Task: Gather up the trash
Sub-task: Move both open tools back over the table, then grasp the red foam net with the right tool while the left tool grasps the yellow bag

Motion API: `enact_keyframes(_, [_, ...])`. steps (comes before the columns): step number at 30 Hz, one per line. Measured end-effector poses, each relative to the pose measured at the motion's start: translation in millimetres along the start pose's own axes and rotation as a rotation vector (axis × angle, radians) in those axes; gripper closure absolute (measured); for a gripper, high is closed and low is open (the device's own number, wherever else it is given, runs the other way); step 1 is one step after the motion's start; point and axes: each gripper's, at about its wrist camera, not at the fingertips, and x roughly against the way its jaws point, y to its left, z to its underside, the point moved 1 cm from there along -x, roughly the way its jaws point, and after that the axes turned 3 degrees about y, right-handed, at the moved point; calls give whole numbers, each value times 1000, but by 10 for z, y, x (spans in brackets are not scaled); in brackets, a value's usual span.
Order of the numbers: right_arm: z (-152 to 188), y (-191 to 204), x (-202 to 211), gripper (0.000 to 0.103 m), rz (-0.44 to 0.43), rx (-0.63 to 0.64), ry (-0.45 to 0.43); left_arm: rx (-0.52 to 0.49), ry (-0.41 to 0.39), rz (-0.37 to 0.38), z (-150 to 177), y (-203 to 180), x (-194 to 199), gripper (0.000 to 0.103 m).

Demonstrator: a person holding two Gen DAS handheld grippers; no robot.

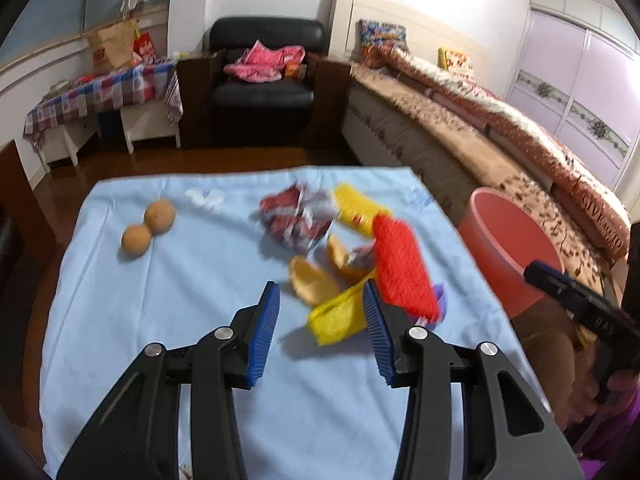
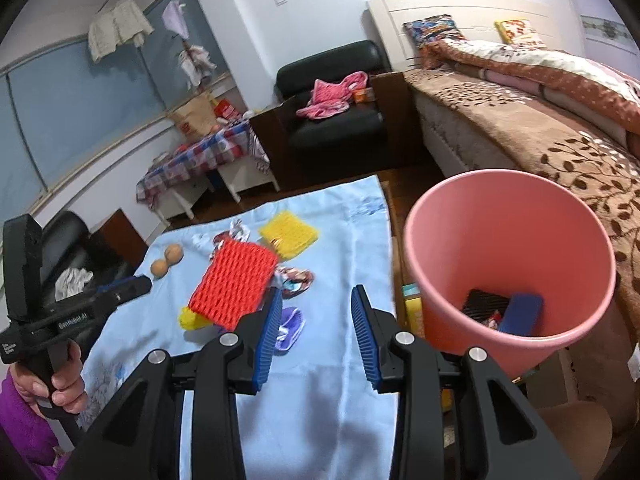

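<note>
Trash, left wrist view: red foam net (image 1: 404, 268), yellow foam net (image 1: 356, 208), crumpled red-and-white wrapper (image 1: 298, 220), orange peel (image 1: 312, 282), yellow wrapper (image 1: 338, 316) and white scrap (image 1: 206, 198), all lying on the blue cloth (image 1: 180, 300) over the counter.
Other items: two walnuts (image 1: 148, 226), touching each other, well apart from the litter.
Left gripper (image 1: 320, 326): fingers apart and empty, above the cloth just short of the yellow wrapper.
Bin, right wrist view: pink bucket (image 2: 508, 216) beside the counter's right edge; a dark packet (image 2: 486, 304) and a blue piece (image 2: 522, 314) already lie inside.
Right gripper (image 2: 316, 332): fingers parted, nothing between them, near the bucket.
Progress: early; a couple of pieces binned, most litter left on the cloth.
</note>
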Motion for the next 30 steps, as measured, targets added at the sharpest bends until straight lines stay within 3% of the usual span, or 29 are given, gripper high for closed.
enact_keyframes(10, [51, 169, -155, 68, -5, 39, 52, -103, 75, 50, 130, -94, -297, 60])
enact_keyframes(16, [40, 184, -217, 68, -27, 18, 83, -91, 131, 90, 88, -32, -577, 60])
enact_keyframes(21, [-17, 200, -281, 67, -43, 4, 100, -86, 102, 161, 139, -36, -583, 60])
enact_keyframes(27, [-87, 322, -400, 63, -59, 22, 117, -97, 67, 147, 187, -66, -494, 85])
enact_keyframes(30, [-126, 398, -481, 59, -69, 33, 129, -76, 59, 154, 202, -37, -442, 89])
